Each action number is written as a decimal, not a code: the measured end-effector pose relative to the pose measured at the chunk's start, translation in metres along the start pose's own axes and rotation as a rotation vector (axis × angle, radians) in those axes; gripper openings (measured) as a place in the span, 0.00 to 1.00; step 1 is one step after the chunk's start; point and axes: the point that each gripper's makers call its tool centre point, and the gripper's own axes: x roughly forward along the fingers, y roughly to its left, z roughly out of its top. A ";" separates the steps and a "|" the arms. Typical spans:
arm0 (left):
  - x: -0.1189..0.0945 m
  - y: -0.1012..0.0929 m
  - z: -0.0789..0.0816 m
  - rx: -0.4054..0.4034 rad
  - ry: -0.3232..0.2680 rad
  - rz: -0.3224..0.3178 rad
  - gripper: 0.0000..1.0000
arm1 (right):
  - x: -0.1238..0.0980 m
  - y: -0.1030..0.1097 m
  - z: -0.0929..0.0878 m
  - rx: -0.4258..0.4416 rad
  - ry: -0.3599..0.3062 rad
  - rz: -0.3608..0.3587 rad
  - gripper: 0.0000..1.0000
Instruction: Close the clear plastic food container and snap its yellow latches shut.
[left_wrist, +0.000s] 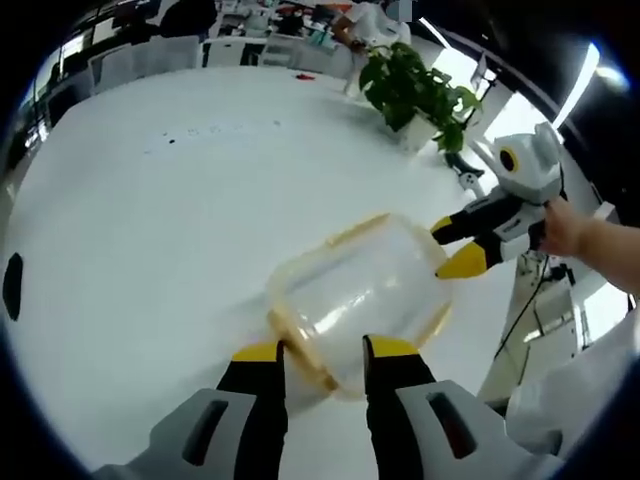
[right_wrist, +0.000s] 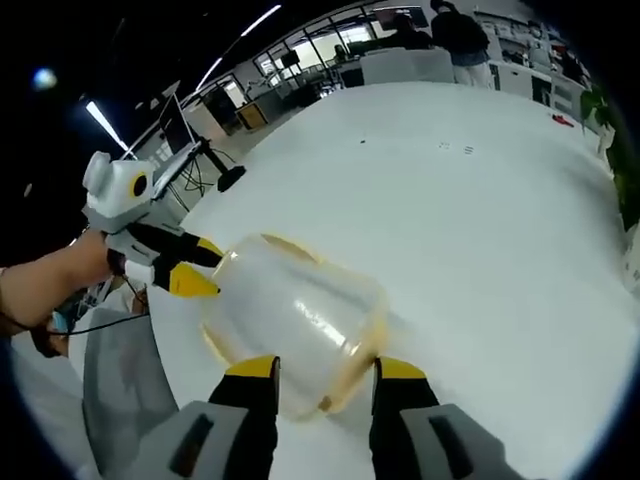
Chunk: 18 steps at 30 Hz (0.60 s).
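Left side first: the left gripper (left_wrist: 322, 352) sits at the near end of the clear plastic food container (left_wrist: 358, 292), jaws moderately spread and straddling that end's yellow-trimmed rim. Whether the pads actually press the plastic can't be told; looks like bracing, not a firm clamp.

Container lies on the white worktop (left_wrist: 150, 220), toward its near edge, between the two grippers. Lid appears seated on the body, yellow trim running round the rim. Individual latches too blurred to call as snapped or loose.

Right side: the right gripper (right_wrist: 326, 367) comes in at the opposite end, jaws parted about as far, straddling that end's rim the same way. In the left gripper view its yellow tips touch or sit just beside the far end of the container. A potted plant (left_wrist: 420, 90) stands well apart at the worktop's far edge.

Step in hand, as a judgement: lid is on, latching phase underway, both grippers lined up on end latches.

Next move calls for one gripper holding the container still while the other pushes a yellow latch flap down against the body until it seats. Clear shell is slick, could skid on the worktop if pushed off-axis.
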 end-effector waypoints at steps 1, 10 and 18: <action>0.000 0.000 0.000 0.006 -0.002 -0.003 0.26 | 0.000 -0.001 0.000 0.000 0.001 0.001 0.31; 0.001 0.000 0.002 0.029 0.034 -0.029 0.23 | 0.002 0.008 -0.002 -0.008 0.031 0.020 0.28; 0.000 0.002 0.001 0.035 0.046 -0.014 0.25 | 0.002 0.004 -0.001 0.002 0.030 0.012 0.30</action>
